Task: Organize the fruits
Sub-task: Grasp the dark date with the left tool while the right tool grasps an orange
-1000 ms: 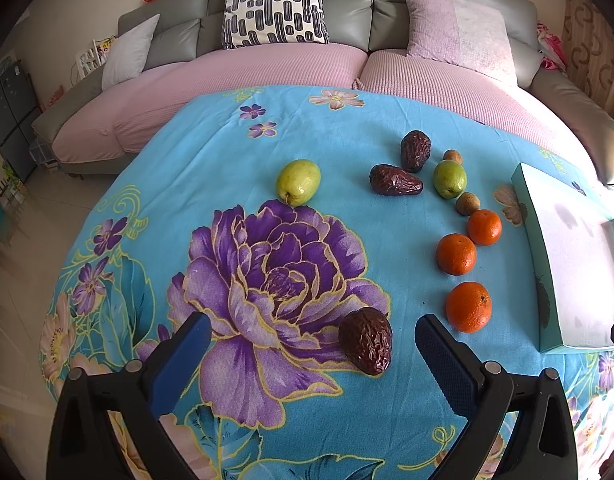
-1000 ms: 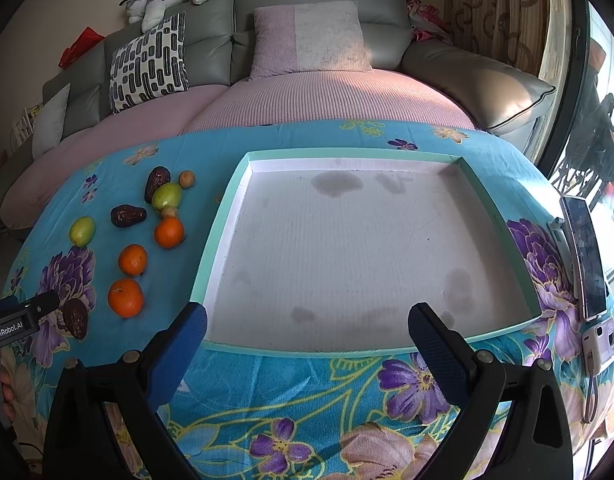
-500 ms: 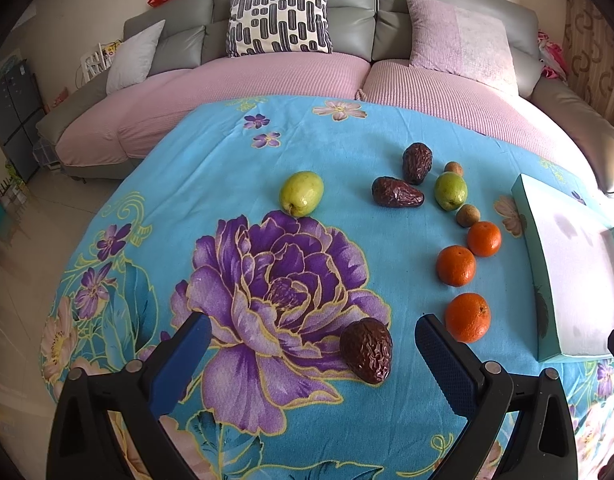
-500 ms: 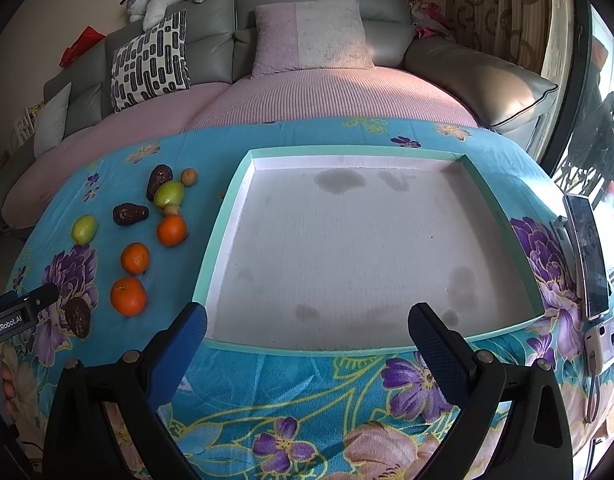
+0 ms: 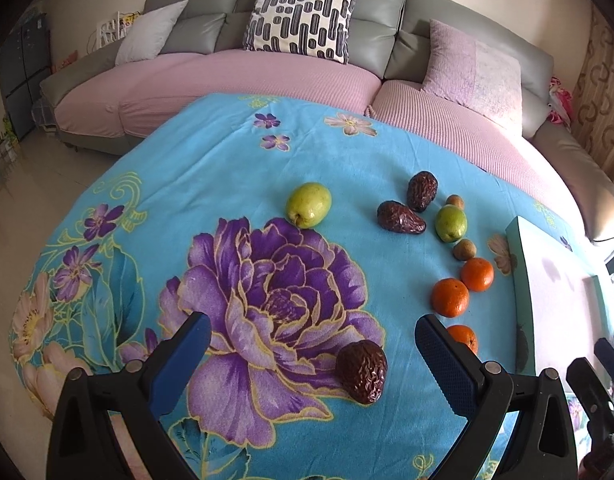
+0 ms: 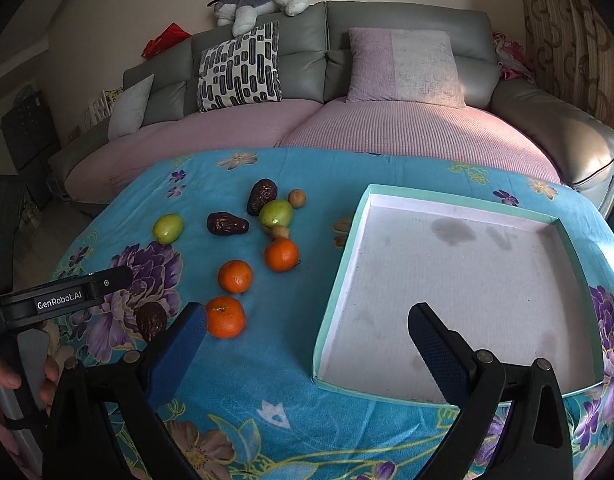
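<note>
A wrinkled dark date (image 5: 361, 371) lies on the blue floral cloth (image 5: 211, 168) covering the counter, on the purple flower print, between the blue pads of the left tongs (image 5: 313, 354) and nearer the right-hand pad; the pads stand wide apart and touch nothing. Right of it run three oranges from near to far: the nearest orange (image 5: 463, 338) partly hidden behind the right pad, the middle orange (image 5: 450, 297), and the far orange (image 5: 477, 274). Beyond those sit a small brown fruit (image 5: 464, 249), a green fruit (image 5: 450, 222), two more dates (image 5: 400, 218) side by side, and a second small brown fruit (image 5: 454, 201). A larger green fruit (image 5: 308, 209) lies alone further left.

The right tongs (image 6: 307, 326) are also spread wide and hold nothing; the left pad hangs just beside the nearest orange (image 6: 225, 317), the right pad over the shallow teal-rimmed tray (image 6: 339, 280), whose white floor is stained. The other tool and a person's hand (image 6: 3, 380) show at the left edge. A grey sofa (image 6: 387, 20) with cushions stands behind
</note>
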Motion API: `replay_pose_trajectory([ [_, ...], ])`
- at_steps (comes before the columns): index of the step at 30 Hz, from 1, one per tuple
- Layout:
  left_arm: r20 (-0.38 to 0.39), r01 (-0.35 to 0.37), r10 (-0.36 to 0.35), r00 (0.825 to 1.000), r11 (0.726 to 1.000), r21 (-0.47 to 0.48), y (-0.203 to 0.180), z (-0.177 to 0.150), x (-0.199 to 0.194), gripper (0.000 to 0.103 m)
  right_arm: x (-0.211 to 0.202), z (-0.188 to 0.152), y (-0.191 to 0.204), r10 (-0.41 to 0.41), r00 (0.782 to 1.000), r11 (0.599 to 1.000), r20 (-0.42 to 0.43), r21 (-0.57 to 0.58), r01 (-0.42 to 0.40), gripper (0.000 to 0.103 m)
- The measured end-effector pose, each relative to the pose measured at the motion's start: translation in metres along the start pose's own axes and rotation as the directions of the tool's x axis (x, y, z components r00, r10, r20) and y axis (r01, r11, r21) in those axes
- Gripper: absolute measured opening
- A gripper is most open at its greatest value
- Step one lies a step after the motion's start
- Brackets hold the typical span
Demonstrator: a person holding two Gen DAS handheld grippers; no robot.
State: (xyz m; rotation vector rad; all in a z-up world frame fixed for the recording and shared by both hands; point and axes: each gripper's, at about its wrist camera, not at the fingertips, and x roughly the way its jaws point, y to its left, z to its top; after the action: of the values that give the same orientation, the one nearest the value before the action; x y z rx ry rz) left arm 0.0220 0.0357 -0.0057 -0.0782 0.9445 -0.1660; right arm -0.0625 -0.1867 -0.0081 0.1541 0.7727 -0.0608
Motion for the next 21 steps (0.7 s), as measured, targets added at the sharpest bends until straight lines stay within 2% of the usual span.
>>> replay_pose_trajectory([
  [7, -0.088, 0.005, -0.002, 0.996, 1.000, 0.027, -0.010, -0.010, 0.016, 0.101, 0.017, 0.002, 0.005, 0.014, 1.000, 1.000, -0.019, -0.024, -0.015, 0.097],
  [9, -0.112, 0.008, -0.005, 0.994, 1.000, 0.030, -0.013, -0.012, 0.020, 0.090, 0.021, 0.003, 0.008, 0.023, 0.999, 0.999, -0.023, -0.034, -0.024, 0.093],
  [11, -0.136, 0.009, -0.004, 0.991, 0.999, 0.034, -0.016, -0.015, 0.025, 0.083, 0.026, 0.004, 0.010, 0.039, 0.999, 0.999, -0.028, -0.034, -0.040, 0.088],
  [13, -0.163, 0.030, -0.025, 0.986, 0.999, 0.033, -0.017, -0.016, 0.030, 0.079, 0.029, 0.004, 0.012, 0.051, 0.998, 0.998, -0.033, -0.031, -0.052, 0.087],
  [15, -0.179, 0.053, -0.046, 0.983, 0.998, 0.034, -0.020, -0.017, 0.033, 0.061, 0.032, 0.004, 0.013, 0.053, 0.998, 0.998, -0.038, -0.037, -0.054, 0.086],
  [18, -0.205, 0.084, -0.076, 0.976, 0.996, 0.032, -0.023, -0.018, 0.037, 0.041, 0.037, 0.003, 0.016, 0.049, 0.998, 0.998, -0.050, -0.041, -0.051, 0.079],
  [21, -0.207, 0.095, -0.087, 0.974, 0.995, 0.032, -0.026, -0.018, 0.037, 0.037, 0.040, 0.003, 0.017, 0.057, 0.996, 0.997, -0.061, -0.040, -0.060, 0.078],
])
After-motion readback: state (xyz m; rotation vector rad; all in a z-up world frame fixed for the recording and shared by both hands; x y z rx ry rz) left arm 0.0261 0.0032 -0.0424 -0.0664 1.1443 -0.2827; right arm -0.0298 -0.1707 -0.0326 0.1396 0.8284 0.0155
